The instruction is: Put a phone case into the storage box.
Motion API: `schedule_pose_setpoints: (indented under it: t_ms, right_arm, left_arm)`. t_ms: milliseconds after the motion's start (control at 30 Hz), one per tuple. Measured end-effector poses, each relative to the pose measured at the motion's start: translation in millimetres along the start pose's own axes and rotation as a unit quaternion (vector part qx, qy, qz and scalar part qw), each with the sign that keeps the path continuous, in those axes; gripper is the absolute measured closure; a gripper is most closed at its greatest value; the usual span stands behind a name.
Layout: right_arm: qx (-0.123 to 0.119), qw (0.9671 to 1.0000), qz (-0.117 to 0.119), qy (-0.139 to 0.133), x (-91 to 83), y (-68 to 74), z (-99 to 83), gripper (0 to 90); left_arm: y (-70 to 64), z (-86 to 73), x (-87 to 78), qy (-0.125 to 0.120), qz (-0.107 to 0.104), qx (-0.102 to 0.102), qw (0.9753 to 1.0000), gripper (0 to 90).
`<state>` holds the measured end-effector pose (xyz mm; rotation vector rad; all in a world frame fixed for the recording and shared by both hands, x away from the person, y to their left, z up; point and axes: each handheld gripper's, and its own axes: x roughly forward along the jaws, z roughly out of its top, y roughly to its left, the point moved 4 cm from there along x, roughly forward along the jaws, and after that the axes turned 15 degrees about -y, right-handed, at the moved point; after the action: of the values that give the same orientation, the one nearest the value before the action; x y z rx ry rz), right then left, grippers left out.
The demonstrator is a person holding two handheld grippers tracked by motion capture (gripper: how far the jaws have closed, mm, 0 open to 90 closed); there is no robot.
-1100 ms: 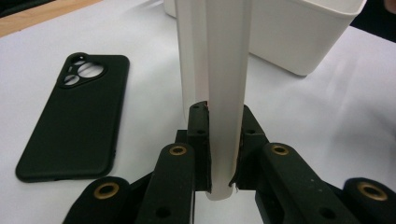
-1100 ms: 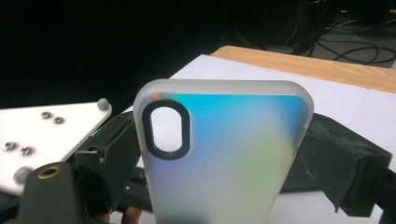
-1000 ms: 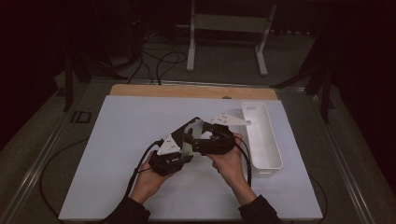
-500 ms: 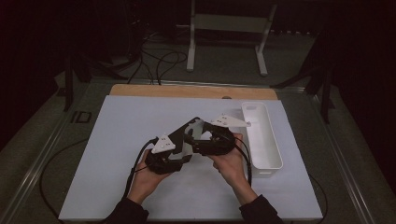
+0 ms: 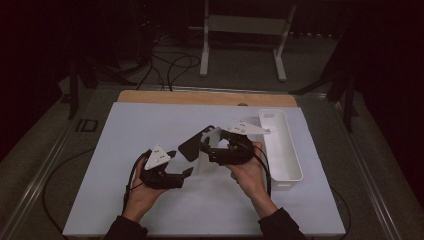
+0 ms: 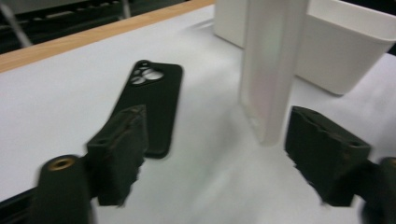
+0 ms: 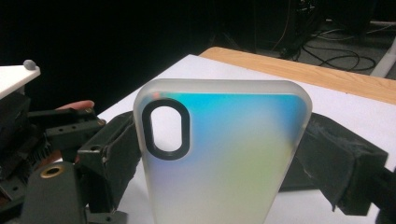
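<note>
The high view takes in the whole white table (image 5: 125, 150): the left gripper (image 5: 182, 173) sits low and near the person, and the right gripper (image 5: 206, 146) lies beside a long white bin (image 5: 287, 160) at the table's right. A black phone case (image 5: 192, 145) lies flat on the table between the two grippers. From up here the clear phone case (image 5: 214, 136) is only a pale sliver at the right gripper's tip, and its shape is hard to make out.

The right gripper view gives what the high view cannot. The clear phone case (image 7: 224, 154) stands upright between the two black jaws, pinched at its sides, its frosted back showing a blue-to-green sheen and a black-rimmed oval camera hole near the upper left. The left gripper (image 7: 51, 140) shows behind it at the left, with a fingertip on top.

The left gripper view looks across the table from the other side. Its own jaws stand spread wide with nothing between them. Past them the black phone case (image 6: 152, 107) lies flat, camera holes at the far end. The clear phone case (image 6: 271, 70) hangs edge-on as a pale upright slab, its lower end just above the table, with the white bin (image 6: 336, 51) behind it.
</note>
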<state>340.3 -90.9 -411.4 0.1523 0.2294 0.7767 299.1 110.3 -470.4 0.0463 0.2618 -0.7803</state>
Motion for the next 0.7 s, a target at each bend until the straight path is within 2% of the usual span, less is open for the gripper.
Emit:
schedule_pose_setpoints:
  t_ms: [200, 267, 333, 433, 467, 533, 700]
  right_arm:
    - [0.000, 1.0000, 0.000, 0.002, -0.8, -2.0, 0.8, 17.0]
    - [0.000, 1.0000, -0.001, 0.002, -1.1, -2.4, 1.1, 17.0]
    - [-0.002, 1.0000, -0.003, 0.001, -1.8, -3.3, 2.2, 17.0]
    - [-0.004, 1.0000, -0.002, 0.000, -2.2, -4.0, 3.1, 16.9]
    - [-0.005, 1.0000, -0.003, -0.001, -2.4, -4.3, 3.6, 16.9]
    - [-0.006, 1.0000, -0.005, -0.003, -3.0, -5.3, 5.7, 16.9]
    - [-0.011, 0.9999, -0.008, -0.006, -4.1, -7.7, 9.0, 17.0]
  left_arm:
    - [14.8, -3.2, -18.1, -0.022, 0.029, -0.012, 0.9993, 14.3]
    - [17.7, -3.5, -21.6, -0.027, 0.037, -0.015, 0.9989, 11.5]
    - [27.6, -6.7, -32.7, -0.036, 0.056, -0.018, 0.9976, 5.9]
    - [31.3, -9.7, -36.6, -0.034, 0.064, -0.017, 0.9972, 1.2]
    - [31.3, -9.7, -36.6, -0.034, 0.064, -0.017, 0.9972, 1.2]
    - [38.5, -16.7, -45.3, -0.031, 0.080, -0.017, 0.9961, 0.8]
    - [44.5, -22.0, -54.8, -0.039, 0.092, -0.021, 0.9948, 0.7]
